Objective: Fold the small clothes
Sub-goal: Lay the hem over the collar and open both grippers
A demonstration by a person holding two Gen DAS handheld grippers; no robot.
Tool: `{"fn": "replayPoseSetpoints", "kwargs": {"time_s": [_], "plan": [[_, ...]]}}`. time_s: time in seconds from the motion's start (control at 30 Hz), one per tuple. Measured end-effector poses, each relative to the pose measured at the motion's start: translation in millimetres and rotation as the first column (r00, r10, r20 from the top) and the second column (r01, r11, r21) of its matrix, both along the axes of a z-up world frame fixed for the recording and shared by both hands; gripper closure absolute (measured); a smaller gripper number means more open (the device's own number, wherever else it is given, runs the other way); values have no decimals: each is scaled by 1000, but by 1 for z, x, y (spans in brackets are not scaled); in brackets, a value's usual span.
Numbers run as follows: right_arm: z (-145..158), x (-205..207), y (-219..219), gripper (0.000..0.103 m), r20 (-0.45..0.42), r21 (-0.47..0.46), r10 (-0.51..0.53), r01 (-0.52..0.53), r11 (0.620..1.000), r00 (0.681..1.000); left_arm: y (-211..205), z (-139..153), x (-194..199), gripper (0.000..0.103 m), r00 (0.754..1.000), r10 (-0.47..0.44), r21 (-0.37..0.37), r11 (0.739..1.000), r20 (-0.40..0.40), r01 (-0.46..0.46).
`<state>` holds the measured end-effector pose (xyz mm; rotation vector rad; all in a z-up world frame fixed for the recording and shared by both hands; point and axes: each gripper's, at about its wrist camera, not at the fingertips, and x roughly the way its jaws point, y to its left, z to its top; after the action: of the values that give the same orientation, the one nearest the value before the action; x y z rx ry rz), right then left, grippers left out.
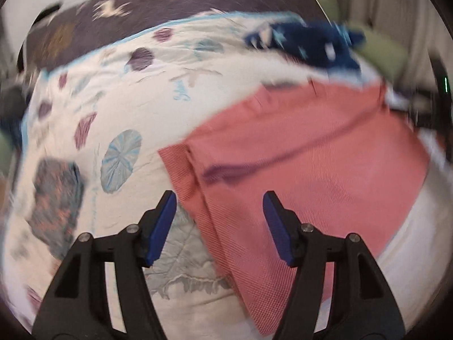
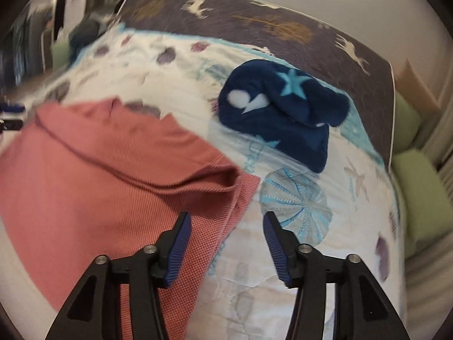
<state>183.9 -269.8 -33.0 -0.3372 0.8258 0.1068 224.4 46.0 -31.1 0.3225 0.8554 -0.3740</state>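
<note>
Right wrist view: soft, limp salmon-pink woven garment (image 2: pixel 93 170) on seashell-print bedspread (image 2: pixel 297 255); both grippers' jaws apart, empty; best pinched at folded corner.

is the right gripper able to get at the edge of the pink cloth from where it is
Probably yes. The right gripper is open, and the pink cloth has its folded edge lying between the fingers, with nothing on top. The navy star fleece sits farther back, out of the way.
</note>
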Motion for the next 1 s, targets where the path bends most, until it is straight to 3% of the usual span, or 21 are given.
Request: {"fn": "replayPoseSetpoints", "kwargs": {"time_s": [0.07, 0.13, 0.2, 0.27, 0.3, 0.33, 0.43, 0.5, 0.57, 0.63, 0.7, 0.83, 0.93, 1.0], "plan": [[-7, 8, 7, 40, -13, -41, 20, -21, 999, 1000, -18, -9, 6, 39, 999, -24, 99, 995, 33, 20], [-12, 21, 14, 40, -21, -72, 24, -26, 997, 999, -30, -14, 22, 39, 998, -20, 150, 989, 57, 11], [-9, 39, 12, 40, 16, -48, -33, 34, 998, 999, -34, -13, 47, 39, 995, 37, 173, 984, 89, -52], [1, 58, -9, 40, 31, 90, -149, 146, 985, 988, -24, -7, 76, 39, 981, 169, 113, 977, 91, -179], [4, 67, -26, 40, 13, 191, -218, 211, 959, 976, -10, -2, 90, 39, 965, 253, 39, 966, 70, -256], [6, 74, -46, 40, -25, 302, -283, 277, 912, 959, 7, 2, 100, 39, 950, 311, -61, 949, 22, -310], [-2, 78, -79, 40, -120, 442, -350, 365, 819, 929, 47, 2, 106, 37, 924, 367, -310, 871, -107, -382], [-9, 74, -87, 40, -139, 431, -355, 379, 819, 925, 53, -4, 102, 37, 932, 339, -344, 866, -129, -362], [-15, 71, -87, 40, -141, 426, -328, 356, 832, 934, 45, -10, 98, 37, 948, 299, -313, 895, -112, -319], [-20, 70, -88, 40, -155, 476, -282, 322, 819, 947, 36, -15, 95, 37, 959, 261, -281, 917, -110, -282], [-21, 71, -89, 40, -160, 530, -249, 296, 794, 955, 33, -14, 95, 37, 960, 254, -286, 917, -121, -279], [-13, 75, -81, 40, -132, 574, -171, 216, 790, 976, 37, -5, 95, 37, 954, 270, -343, 891, -127, -297], [-12, 82, -69, 40, -127, 553, -122, 173, 815, 984, 54, 3, 97, 36, 936, 325, -428, 832, -138, -352], [-14, 90, -64, 40, -140, 541, -116, 174, 823, 983, 61, 6, 98, 36, 920, 367, -438, 810, -138, -389]]}}
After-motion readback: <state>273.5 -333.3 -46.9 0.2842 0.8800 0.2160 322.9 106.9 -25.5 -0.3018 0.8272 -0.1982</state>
